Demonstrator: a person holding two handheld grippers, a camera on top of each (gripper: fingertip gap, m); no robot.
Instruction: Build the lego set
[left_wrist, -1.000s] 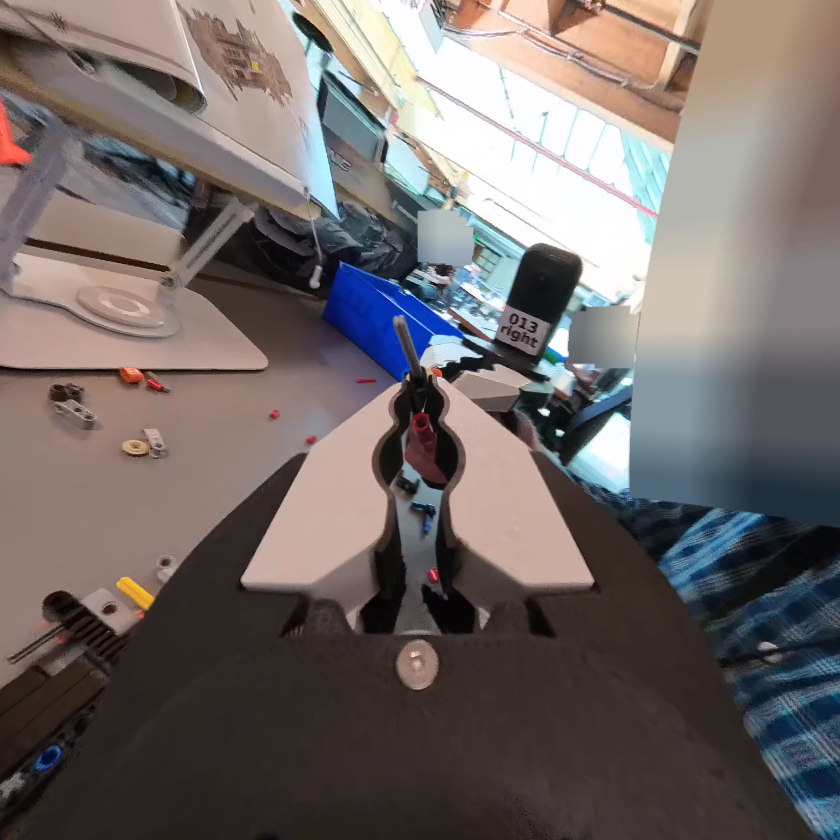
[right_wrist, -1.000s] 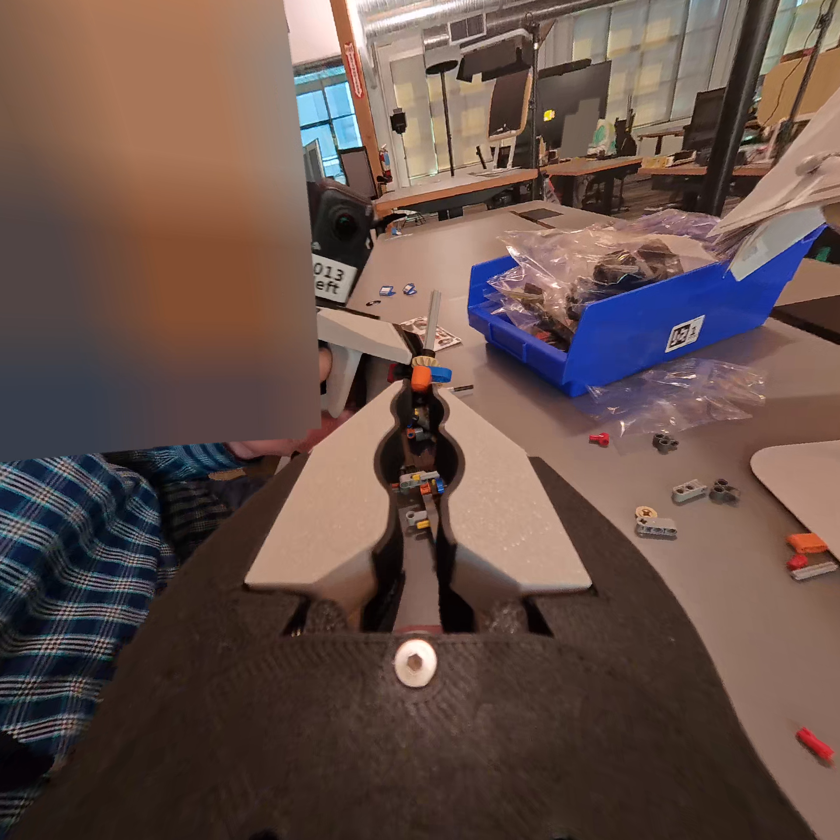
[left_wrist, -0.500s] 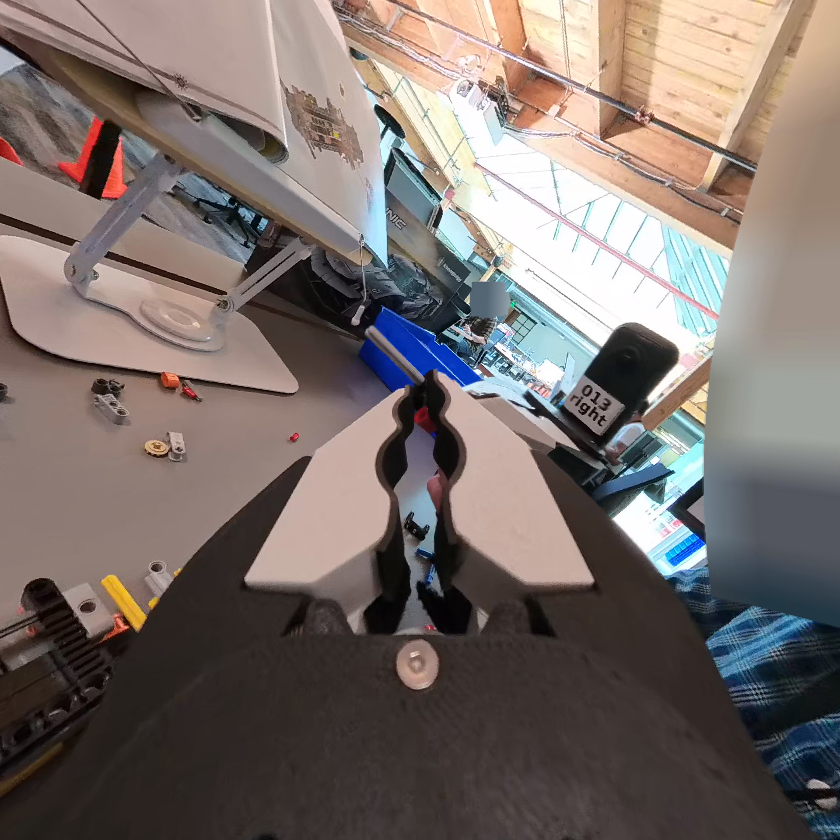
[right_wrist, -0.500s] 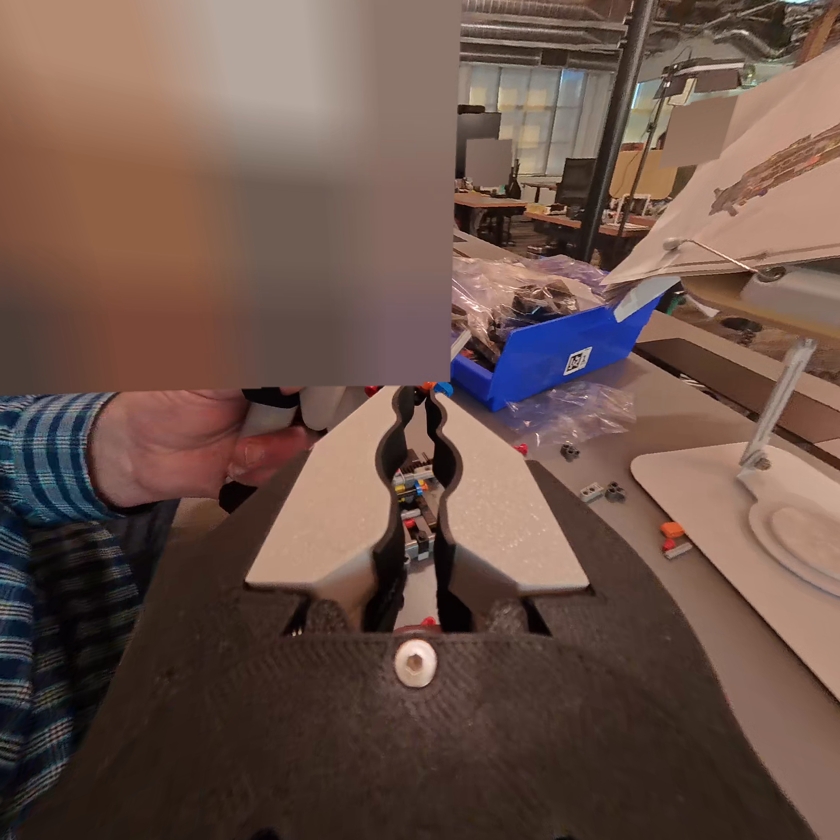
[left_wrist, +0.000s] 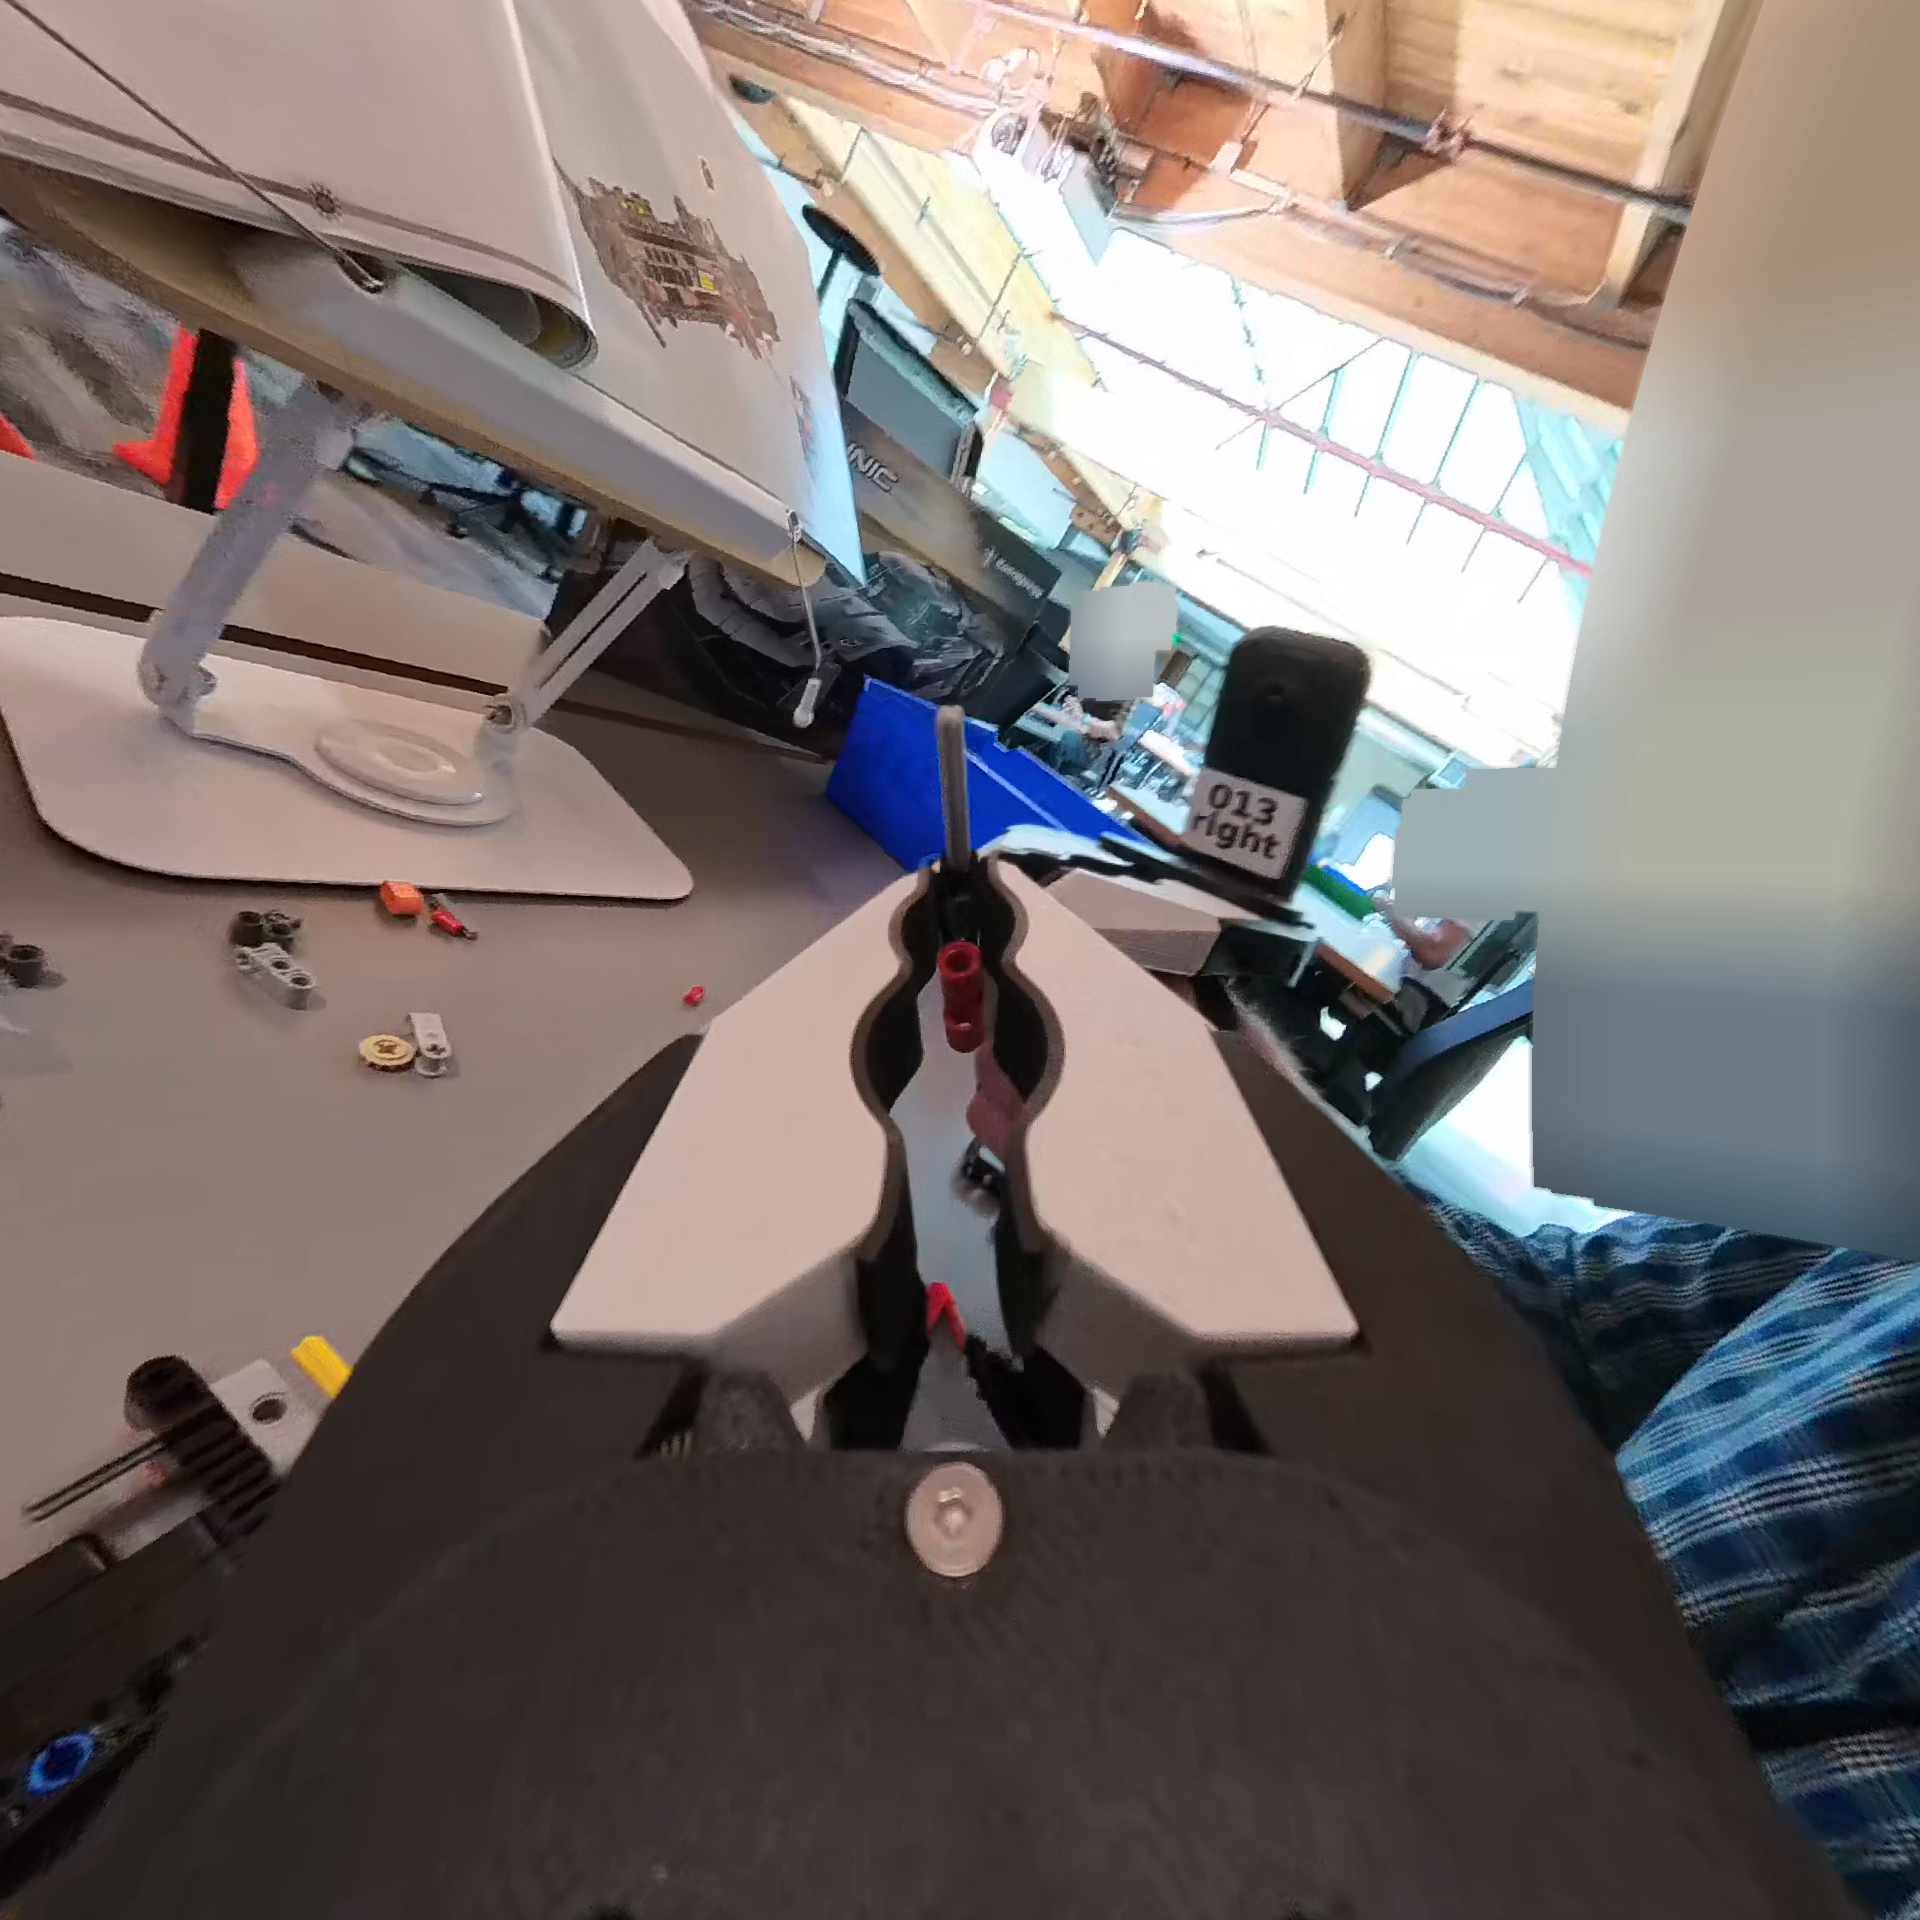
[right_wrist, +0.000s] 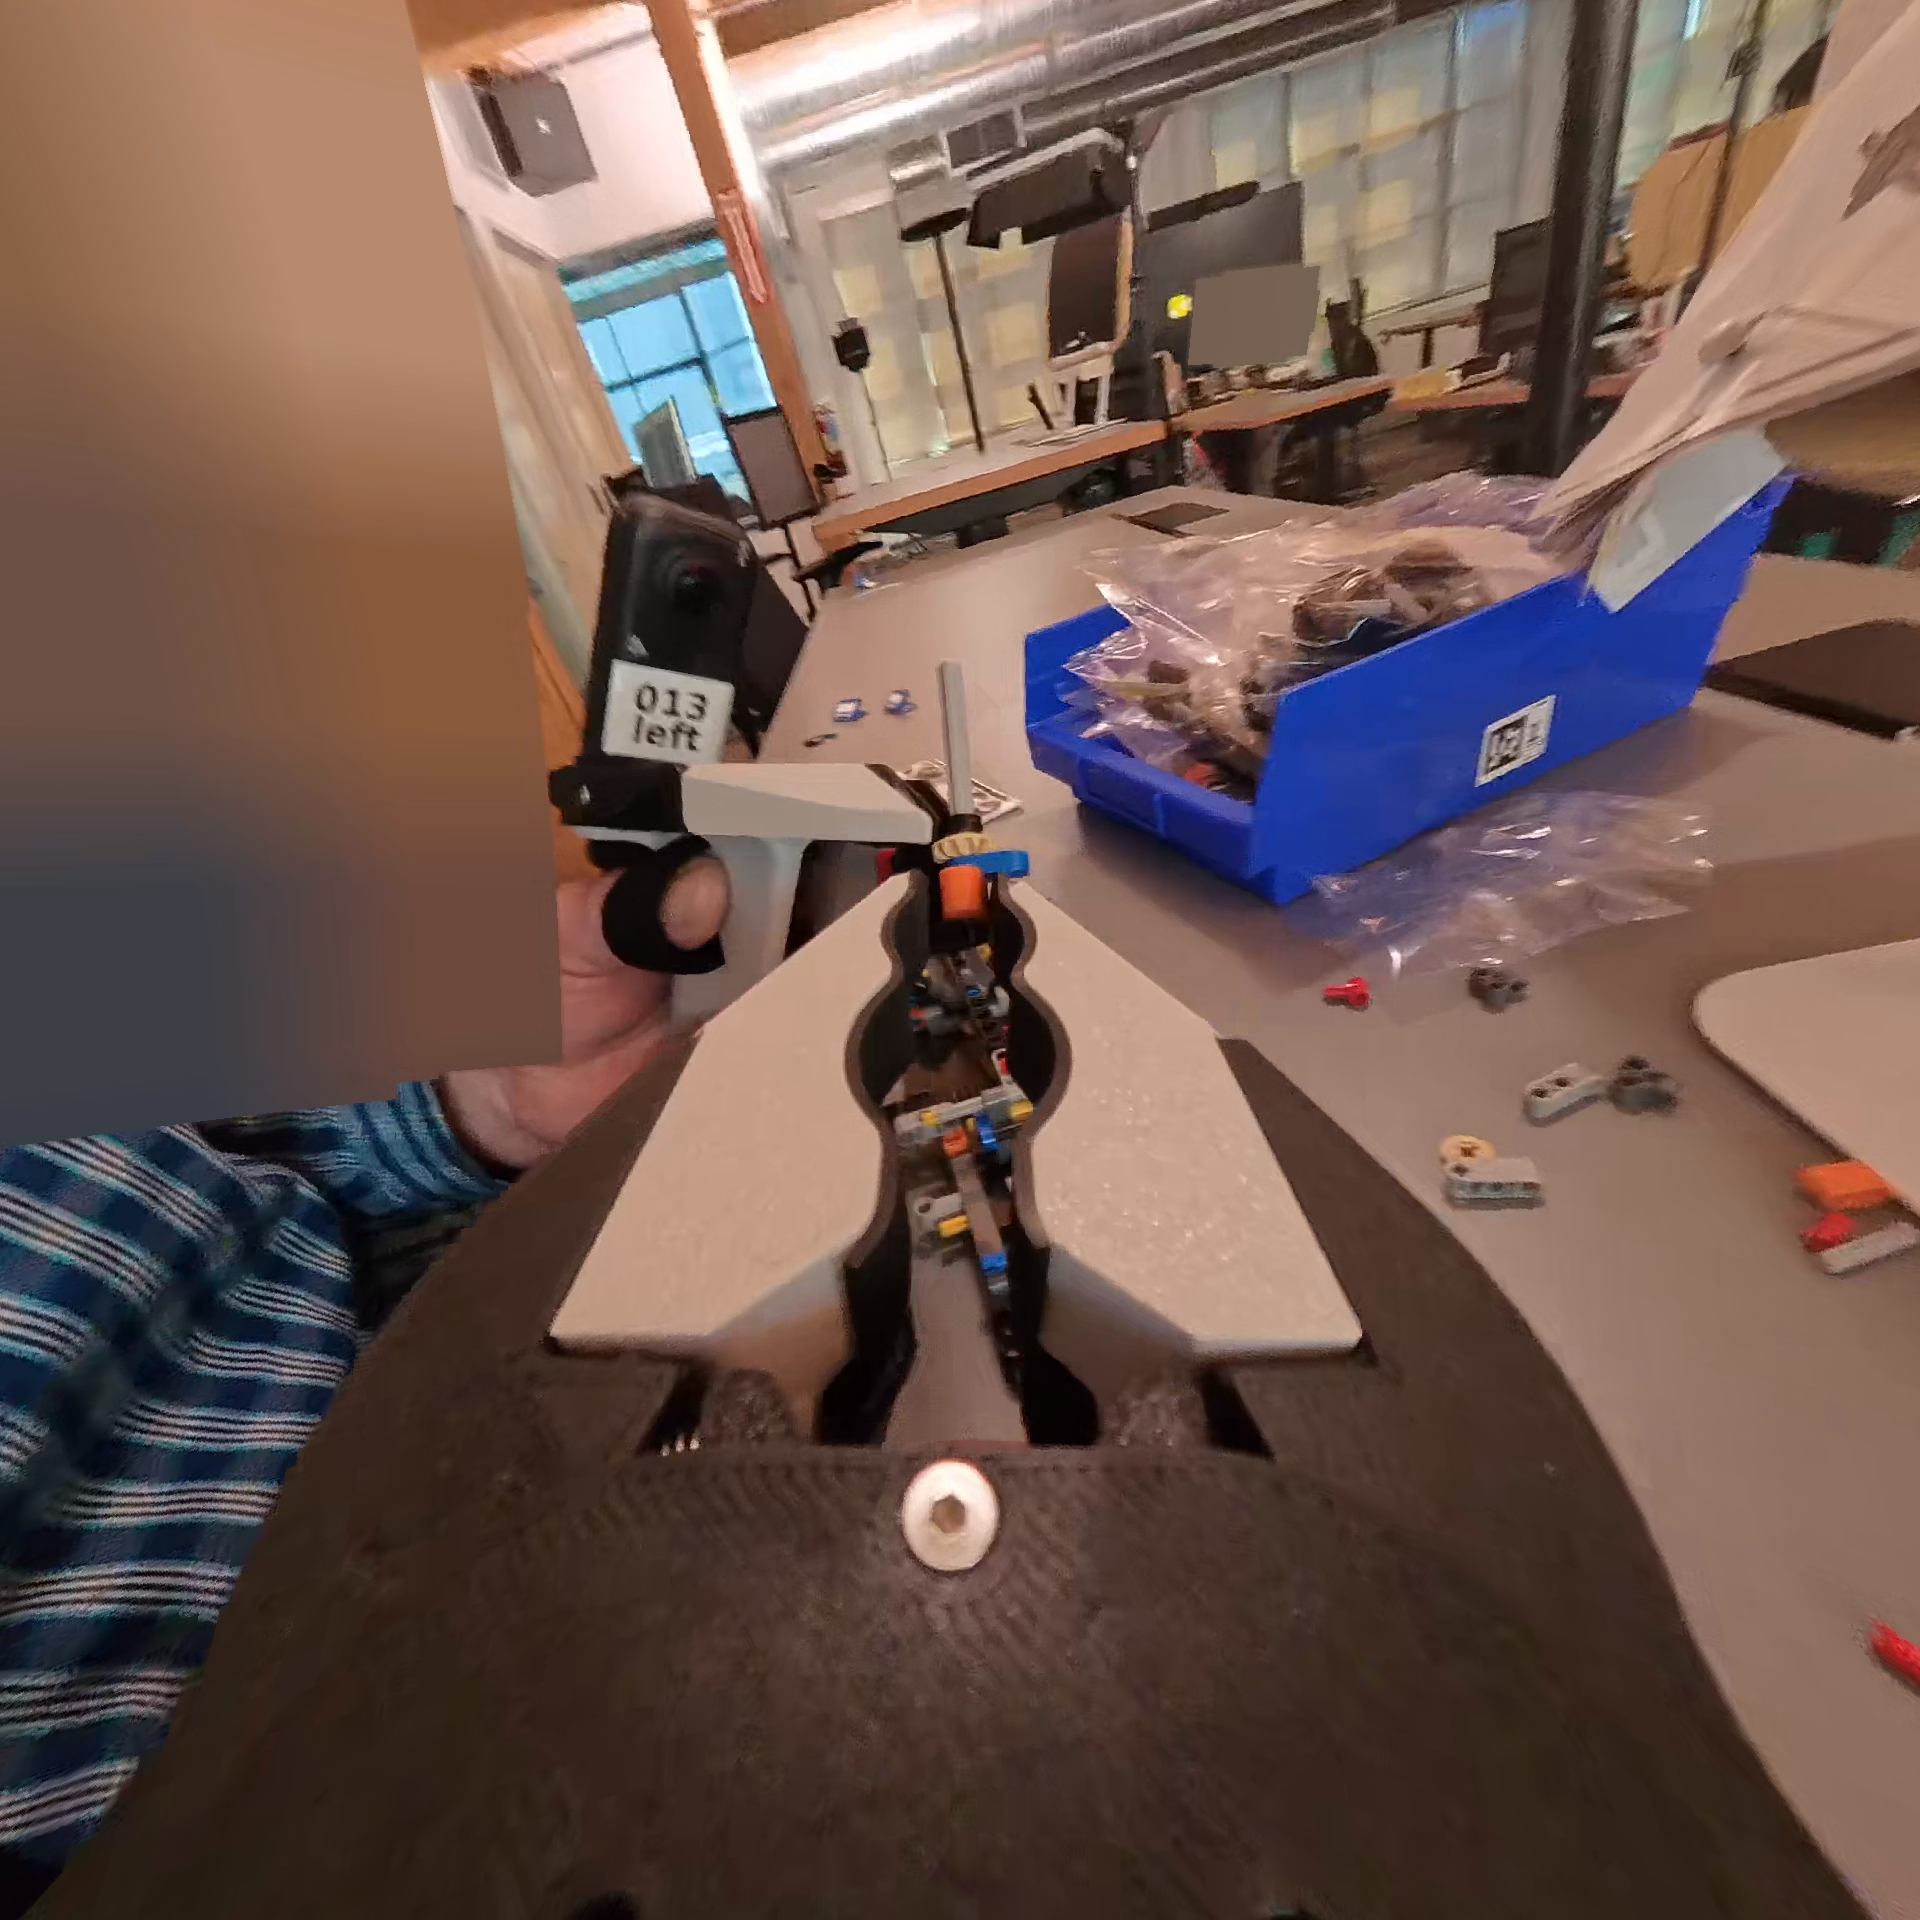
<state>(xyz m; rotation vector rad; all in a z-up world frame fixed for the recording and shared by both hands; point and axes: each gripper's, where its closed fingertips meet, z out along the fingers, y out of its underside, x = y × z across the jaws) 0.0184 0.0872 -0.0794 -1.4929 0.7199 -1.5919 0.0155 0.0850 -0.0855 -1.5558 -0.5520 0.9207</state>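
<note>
Two sets of tongs, both pinched shut on one small lego assembly, held up in front of the blue bin.

Right tongs: clamped on the orange part low on the assembly, pointing toward the near end of the bin.

Left tongs: closed on the black part just under the grey rod, reaching in level from the side away from the bin.

Rod upright, long axis rising straight out of both sets of tips, with a tan gear and a blue part at its foot.

Neither hand nearer, both already on it.

Probably seating a part along that rod, so best to push down its length. Likely to jam if pushed sideways.

Several loose parts on the table, short of the bin.
</note>
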